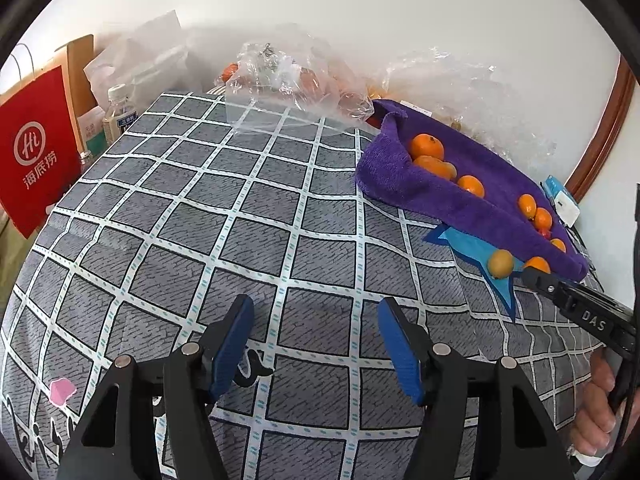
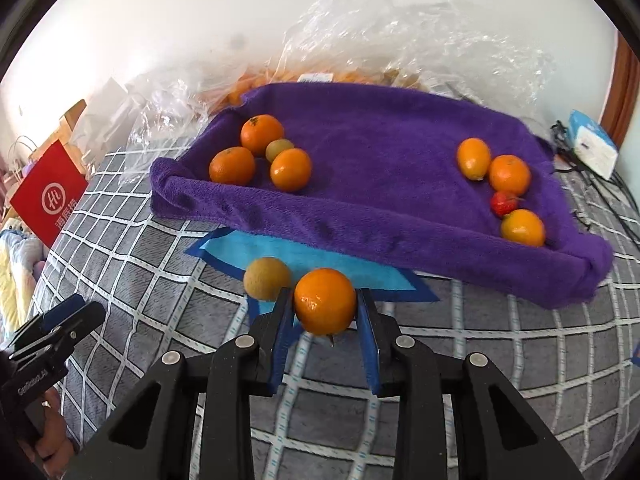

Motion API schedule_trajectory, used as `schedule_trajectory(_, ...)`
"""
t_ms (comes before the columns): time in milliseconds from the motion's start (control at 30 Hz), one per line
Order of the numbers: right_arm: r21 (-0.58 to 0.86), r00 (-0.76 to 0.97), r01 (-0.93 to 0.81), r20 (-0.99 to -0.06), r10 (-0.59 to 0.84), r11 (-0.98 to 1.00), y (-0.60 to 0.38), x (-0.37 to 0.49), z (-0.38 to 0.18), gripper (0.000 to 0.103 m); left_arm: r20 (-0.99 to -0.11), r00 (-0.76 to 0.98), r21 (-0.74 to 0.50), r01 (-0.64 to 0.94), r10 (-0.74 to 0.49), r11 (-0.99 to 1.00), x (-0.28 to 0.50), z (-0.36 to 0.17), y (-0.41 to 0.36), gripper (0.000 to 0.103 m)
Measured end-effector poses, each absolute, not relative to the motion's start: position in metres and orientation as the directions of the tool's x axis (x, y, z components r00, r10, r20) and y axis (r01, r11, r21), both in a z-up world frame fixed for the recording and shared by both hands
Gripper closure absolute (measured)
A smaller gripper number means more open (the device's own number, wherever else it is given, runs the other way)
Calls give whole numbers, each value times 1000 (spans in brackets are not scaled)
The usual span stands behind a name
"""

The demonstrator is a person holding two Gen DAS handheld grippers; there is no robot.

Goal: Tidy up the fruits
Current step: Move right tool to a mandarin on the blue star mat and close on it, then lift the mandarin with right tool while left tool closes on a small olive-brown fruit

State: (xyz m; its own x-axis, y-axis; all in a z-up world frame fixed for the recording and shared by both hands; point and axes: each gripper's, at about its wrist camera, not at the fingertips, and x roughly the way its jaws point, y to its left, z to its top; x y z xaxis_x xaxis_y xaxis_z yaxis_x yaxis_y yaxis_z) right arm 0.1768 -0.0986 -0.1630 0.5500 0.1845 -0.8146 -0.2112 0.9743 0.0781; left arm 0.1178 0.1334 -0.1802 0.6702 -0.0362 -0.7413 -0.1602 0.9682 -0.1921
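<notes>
My right gripper [image 2: 325, 300] is shut on an orange [image 2: 325, 301] and holds it just above the blue mat [image 2: 320, 258], in front of the purple towel-lined tray [image 2: 360, 224]. A yellow-brown round fruit [image 2: 267, 278] lies on the mat just left of it. The tray holds several oranges, a small green fruit [image 2: 279, 148] and a red fruit [image 2: 502, 203]. My left gripper [image 1: 316, 330] is open and empty above the checked cloth, left of the tray [image 1: 404, 176]. The right gripper [image 1: 538, 276] shows there with the orange [image 1: 537, 263].
Crinkled clear plastic bags [image 1: 288, 76] with more fruit lie behind the tray. A red paper bag [image 1: 36, 148] and a bottle [image 1: 118, 114] stand at the far left. A white and blue box [image 2: 592, 146] and cables lie right of the tray.
</notes>
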Motion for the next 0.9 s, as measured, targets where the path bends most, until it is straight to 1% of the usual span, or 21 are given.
schedule_trajectory(100,72,569,-195,-804,172,978,-118,165,-157,72,-747,665,-168,-158,-21,973,118,-179,130,41)
schedule_trajectory(200,37,575,-161,-809,124,986,-142,153,-159,72,-756,655,-148,-145,-17,978,117,-178,124,41)
schedule_trajectory(267,17,573,-140,-814,95,990,-156,147,-162,72,-758,650,-169,-117,-53,979,117,-176,117,41)
schedule_trajectory(400,24,543,-98,-837,74,995,-182,142,-169,72,-742,660,-215,-65,-120,974,124,-166,93,41)
schedule_trajectory(533,7,552,-91,-832,56,996,-198,132,-163,72,-746,653,-176,2,-135,984,139,-159,56,41)
schedule_trajectory(600,-8,562,-84,-826,41,996,-205,126,-161,72,-751,649,-142,22,-122,990,143,-160,40,41)
schedule_trajectory(767,28,556,-60,-829,57,998,-220,119,-164,72,-747,650,-148,41,-139,988,153,-159,17,41)
schedule_trajectory(900,30,558,-40,-829,47,999,-229,118,-162,72,-755,641,-150,35,-137,988,169,-158,1,41)
